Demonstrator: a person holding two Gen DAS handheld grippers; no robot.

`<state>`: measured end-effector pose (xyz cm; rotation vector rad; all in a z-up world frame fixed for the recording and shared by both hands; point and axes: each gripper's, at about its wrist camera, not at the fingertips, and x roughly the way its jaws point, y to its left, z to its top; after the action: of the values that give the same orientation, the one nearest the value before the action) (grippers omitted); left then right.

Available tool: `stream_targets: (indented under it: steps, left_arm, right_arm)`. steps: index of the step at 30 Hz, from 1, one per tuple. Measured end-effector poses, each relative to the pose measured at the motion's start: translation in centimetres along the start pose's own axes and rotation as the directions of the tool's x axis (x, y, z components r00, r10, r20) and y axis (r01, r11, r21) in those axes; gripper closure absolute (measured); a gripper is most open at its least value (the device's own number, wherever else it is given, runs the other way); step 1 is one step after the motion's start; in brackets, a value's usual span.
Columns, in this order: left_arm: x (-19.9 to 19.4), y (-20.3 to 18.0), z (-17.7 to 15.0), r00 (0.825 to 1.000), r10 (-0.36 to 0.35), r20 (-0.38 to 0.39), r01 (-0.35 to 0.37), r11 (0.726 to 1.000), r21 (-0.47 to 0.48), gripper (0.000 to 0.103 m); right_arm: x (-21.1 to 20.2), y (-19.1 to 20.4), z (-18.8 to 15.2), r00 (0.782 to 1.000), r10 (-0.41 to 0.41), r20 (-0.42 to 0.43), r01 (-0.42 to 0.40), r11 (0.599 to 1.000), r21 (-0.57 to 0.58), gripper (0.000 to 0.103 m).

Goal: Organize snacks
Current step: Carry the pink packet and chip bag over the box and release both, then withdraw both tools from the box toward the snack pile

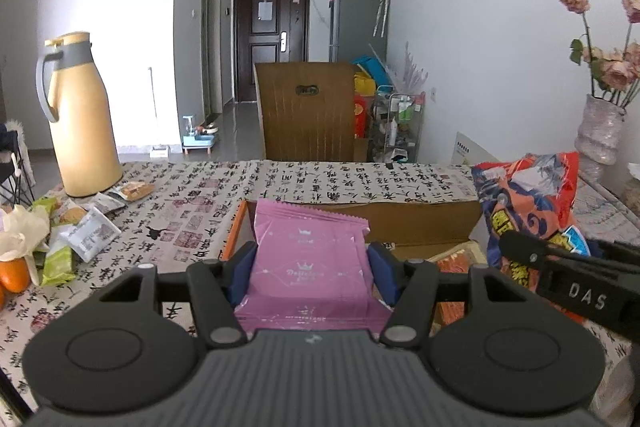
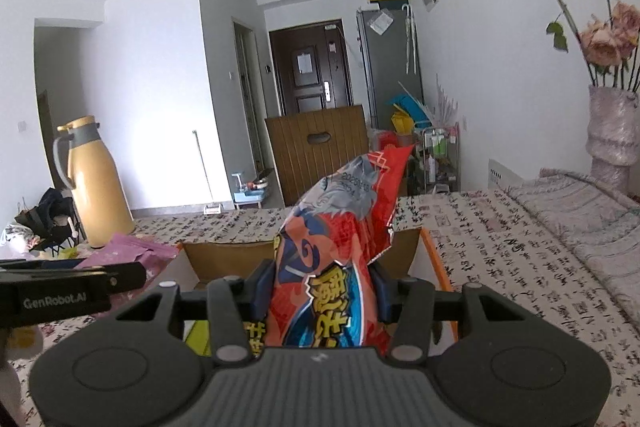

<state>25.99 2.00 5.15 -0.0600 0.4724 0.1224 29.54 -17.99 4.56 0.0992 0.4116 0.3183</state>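
Observation:
My left gripper [image 1: 311, 273] is shut on a stack of pink snack packets [image 1: 308, 247] and holds it over the near left part of an open cardboard box [image 1: 420, 223]. My right gripper [image 2: 320, 287] is shut on a red and blue snack bag [image 2: 344, 227], held upright over the same box [image 2: 224, 259]. The red bag also shows in the left wrist view [image 1: 528, 203], at the right, with the right gripper's black body below it. The pink packets show at the left of the right wrist view [image 2: 128, 251].
A tan thermos jug [image 1: 82, 115] stands at the table's far left, with several loose snack packets [image 1: 88, 231] and oranges [image 1: 14, 273] near it. A vase of dried roses [image 1: 600, 131] stands far right. A wooden chair back [image 1: 308, 111] rises behind the patterned tablecloth [image 1: 320, 179].

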Motion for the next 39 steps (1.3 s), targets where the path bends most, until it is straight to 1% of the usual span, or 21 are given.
stream_targets:
  steps: [5,10,16,17,18,19,20,21,22,23,24,30,39]
  left_arm:
    - [2.0,-0.1,-0.6,1.0,-0.004,-0.017,0.004,1.0,-0.009,0.042]
    - [3.7,0.3,-1.6,0.998,-0.011,-0.058,0.01,1.0,-0.017,0.042]
    - [4.0,0.5,-2.3,0.998,-0.018,-0.066,0.017,1.0,-0.016,0.041]
    - [3.9,0.6,-2.3,0.998,-0.015,-0.062,0.014,1.0,-0.021,0.04]
    - [3.8,0.6,-2.4,0.998,-0.009,-0.055,0.008,1.0,-0.024,0.035]
    - [3.6,0.7,-2.3,0.999,-0.007,-0.049,0.005,1.0,-0.029,0.024]
    - [3.3,0.8,-2.2,0.999,-0.001,-0.038,0.0,0.999,-0.036,0.019]
    - [3.0,1.0,-2.2,1.0,0.007,-0.023,-0.008,0.999,-0.043,0.009]
    - [2.7,1.1,-2.1,1.0,0.016,-0.009,-0.016,0.999,-0.049,0.0]
    - [2.5,1.2,-2.1,1.0,0.026,0.004,-0.026,0.998,-0.057,0.0]
    - [2.3,1.2,-2.1,0.999,0.031,0.009,-0.03,0.998,-0.062,0.0]
    - [2.6,1.4,-2.2,0.999,0.029,-0.022,-0.03,0.996,-0.083,0.0]
    - [2.4,1.1,-2.4,1.0,0.025,-0.018,-0.027,0.997,-0.076,0.0]
  right_arm:
    - [2.1,-0.2,-1.0,1.0,0.001,-0.026,0.0,1.0,0.012,0.055]
    - [3.1,-0.8,-1.7,0.999,0.007,-0.049,-0.006,0.999,0.034,0.055]
    - [3.8,-0.9,-2.4,0.996,0.012,-0.085,-0.009,0.999,0.033,0.054]
    - [3.8,-0.9,-2.5,0.995,0.006,-0.095,-0.003,0.999,0.032,0.052]
    - [3.7,-0.9,-2.6,0.995,-0.011,-0.098,0.014,0.999,0.033,0.051]
    - [3.5,-0.9,-2.5,0.995,-0.019,-0.097,0.023,0.999,0.034,0.046]
    - [3.3,-1.1,-2.5,0.995,-0.02,-0.093,0.024,0.999,0.041,0.036]
    - [2.9,-1.1,-2.5,0.996,-0.021,-0.086,0.025,0.999,0.048,0.029]
    - [2.7,-1.3,-2.4,0.997,-0.025,-0.079,0.03,0.998,0.053,0.014]
    - [2.4,-1.3,-2.4,0.997,-0.03,-0.069,0.034,0.998,0.056,0.004]
    - [2.2,-1.4,-2.4,0.998,-0.031,-0.061,0.035,0.998,0.059,0.0]
    - [1.6,-1.4,-2.3,0.998,-0.03,-0.05,0.033,0.997,0.066,0.0]
    - [1.6,-1.2,-2.4,0.998,-0.04,-0.053,0.042,0.998,0.047,0.0]
